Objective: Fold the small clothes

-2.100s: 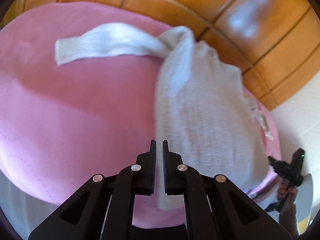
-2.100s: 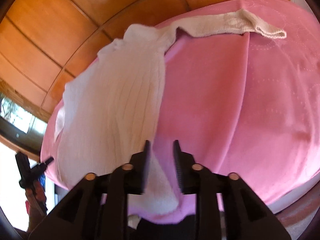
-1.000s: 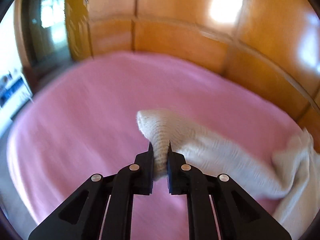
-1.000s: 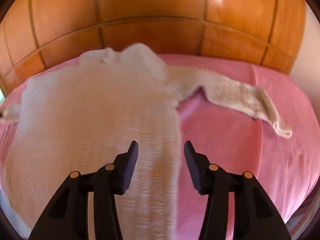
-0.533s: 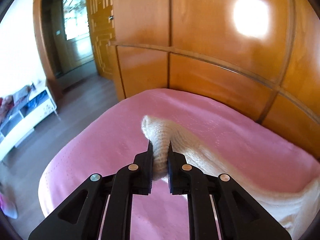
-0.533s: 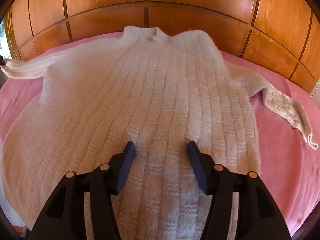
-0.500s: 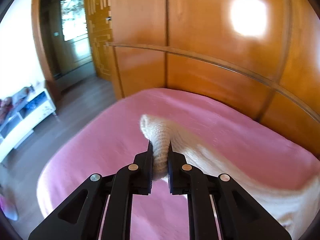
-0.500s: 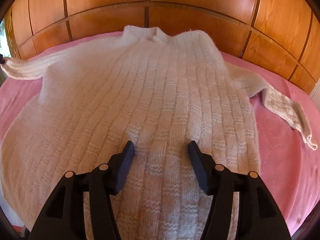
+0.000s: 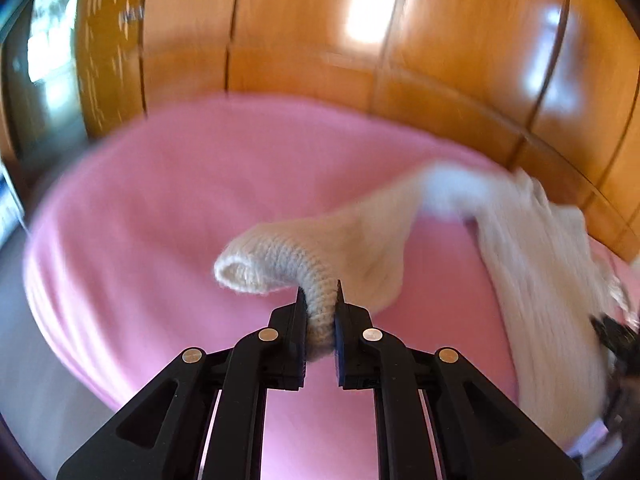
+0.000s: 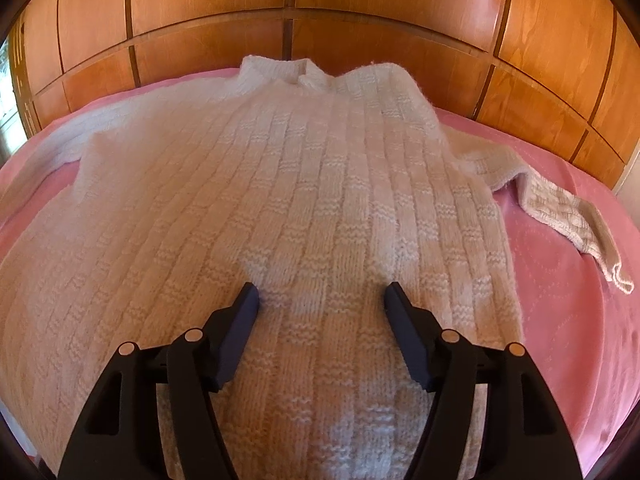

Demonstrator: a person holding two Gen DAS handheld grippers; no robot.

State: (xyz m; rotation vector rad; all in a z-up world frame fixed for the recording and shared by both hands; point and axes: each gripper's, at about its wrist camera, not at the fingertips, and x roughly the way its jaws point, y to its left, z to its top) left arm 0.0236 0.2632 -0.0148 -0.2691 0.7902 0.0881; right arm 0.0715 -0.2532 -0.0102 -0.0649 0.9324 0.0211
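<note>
While my left claw pinches the cuff of one chunky, rib-knit sleeve between its two black serrated pads and holds it curled above the bed, my right claw hangs spread wide over the body of the single cream sweater. That sweater, woolly and worked in a basket-weave check, lies flat on the smooth pink bedspread, its second sleeve trailing right. Glossy orange wood panels curve behind the bed.
</note>
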